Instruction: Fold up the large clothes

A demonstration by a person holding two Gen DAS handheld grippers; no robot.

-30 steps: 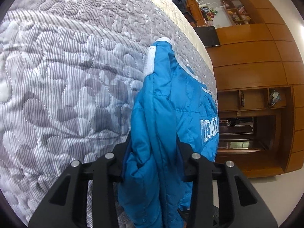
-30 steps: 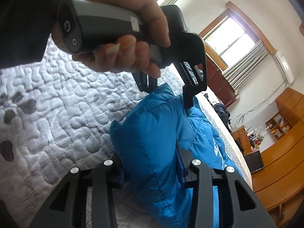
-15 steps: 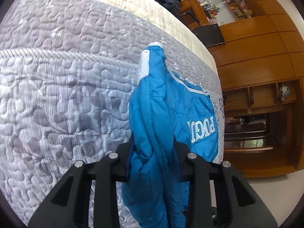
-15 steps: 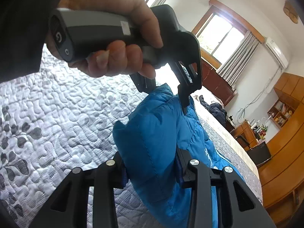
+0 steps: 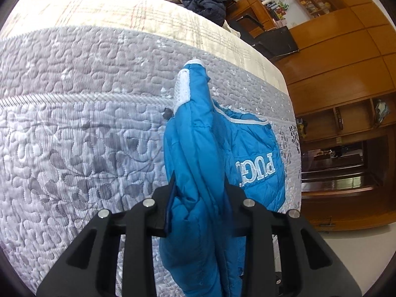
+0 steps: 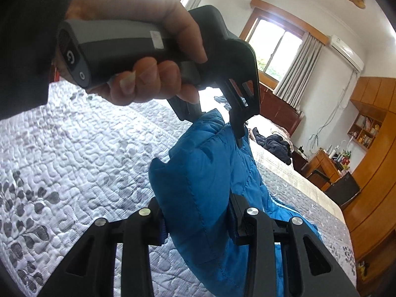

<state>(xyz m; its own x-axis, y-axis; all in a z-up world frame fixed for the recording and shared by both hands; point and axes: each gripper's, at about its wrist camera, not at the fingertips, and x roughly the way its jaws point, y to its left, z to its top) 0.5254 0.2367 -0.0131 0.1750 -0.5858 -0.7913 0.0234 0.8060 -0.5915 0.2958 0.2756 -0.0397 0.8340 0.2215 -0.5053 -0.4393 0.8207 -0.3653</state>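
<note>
Grey quilted bed cover (image 5: 74, 128) lies beyond both jaws. Padded blue jacket (image 5: 198, 198) is clamped by left gripper (image 5: 198, 195) and right gripper (image 6: 198, 212), now raised higher; folding over is judged imminent.

Two handheld grippers, both clamped on a blue padded jacket (image 6: 198, 188). The right gripper (image 6: 198, 219) points forward and slightly up, its two black fingers pressed against either side of a thick fold of the fabric. Just ahead and above it, the person's left hand (image 6: 146, 57), in a dark sleeve, wraps around the grey handle of the left gripper (image 5: 199, 199). That gripper's jaws likewise pinch a bunched fold of the jacket between them.
</note>
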